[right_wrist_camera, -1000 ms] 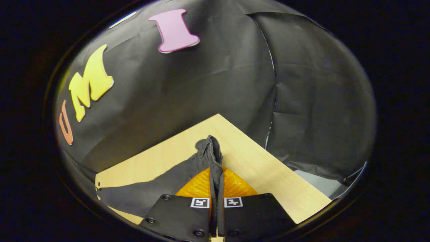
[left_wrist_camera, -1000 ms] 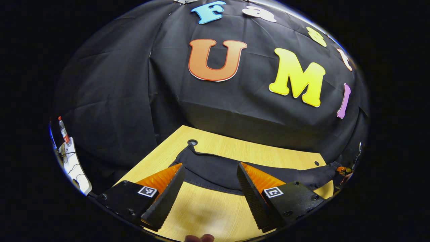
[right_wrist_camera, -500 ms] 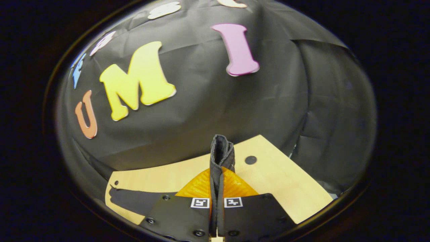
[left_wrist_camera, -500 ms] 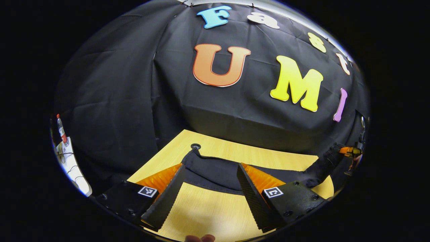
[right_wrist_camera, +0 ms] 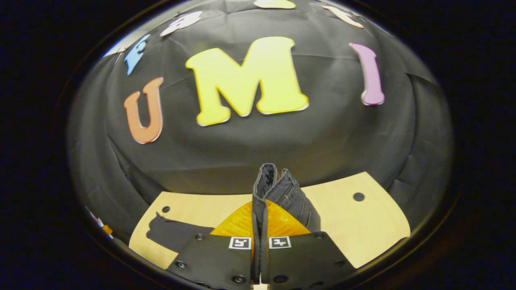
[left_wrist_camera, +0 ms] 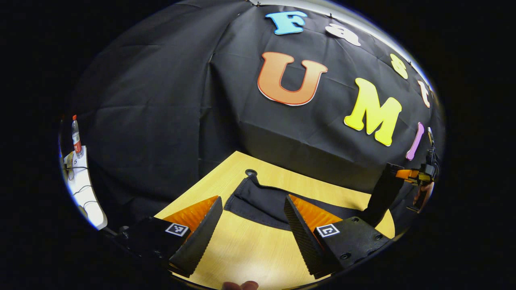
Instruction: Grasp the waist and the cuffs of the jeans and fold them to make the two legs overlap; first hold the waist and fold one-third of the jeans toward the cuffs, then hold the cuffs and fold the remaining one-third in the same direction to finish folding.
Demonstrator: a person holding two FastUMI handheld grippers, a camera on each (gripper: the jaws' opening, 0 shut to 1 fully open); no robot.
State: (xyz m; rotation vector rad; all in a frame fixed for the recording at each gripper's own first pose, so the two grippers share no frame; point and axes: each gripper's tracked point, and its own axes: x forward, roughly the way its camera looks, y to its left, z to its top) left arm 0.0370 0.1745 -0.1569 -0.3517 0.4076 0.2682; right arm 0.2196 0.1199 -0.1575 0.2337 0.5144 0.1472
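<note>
The jeans [left_wrist_camera: 266, 199] lie dark and flat across the far half of the table [left_wrist_camera: 250, 249], one end near the hole on the left, the other end pulled up off the wood at the right. That raised end is pinched in the right gripper [right_wrist_camera: 260, 225], fingers closed tight on a bunched edge of denim; can't tell if it's waist or cuff. Left gripper [left_wrist_camera: 252, 229] hangs wide open just above bare table, holding nothing, the jeans just beyond its tips. My worry: with only one end held, the loose end could drag or skew, so the legs won't line up.
</note>
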